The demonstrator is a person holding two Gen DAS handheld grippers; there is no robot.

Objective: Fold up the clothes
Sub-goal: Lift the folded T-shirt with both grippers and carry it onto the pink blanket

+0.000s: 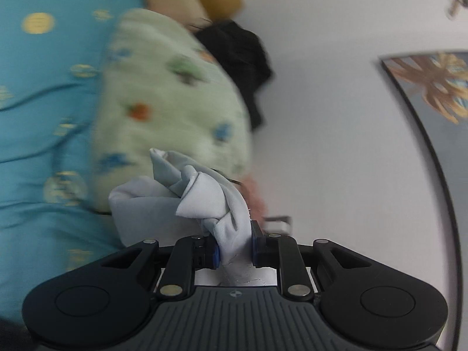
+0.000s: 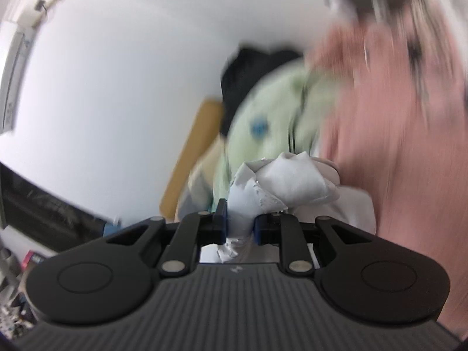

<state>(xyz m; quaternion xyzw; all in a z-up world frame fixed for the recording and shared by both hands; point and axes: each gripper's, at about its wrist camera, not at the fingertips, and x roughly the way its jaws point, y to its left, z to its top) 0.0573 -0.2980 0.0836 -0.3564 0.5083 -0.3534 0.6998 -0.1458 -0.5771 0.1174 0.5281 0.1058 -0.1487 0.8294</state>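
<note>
Both claws, left claw and right claw, pinch bunched pale grey cloth between their pads.

Left tool sat low centre of its frame, jaws clamped on bunched pale cloth. Right tool likewise low centre, jaws closed on the same pale cloth.

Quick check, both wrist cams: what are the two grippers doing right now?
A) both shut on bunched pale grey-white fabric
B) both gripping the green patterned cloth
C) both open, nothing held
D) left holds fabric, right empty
A: the left gripper and the right gripper each have bunched pale fabric pinched between their blue pads; the green patterned cloth lies behind, ungripped.
</note>
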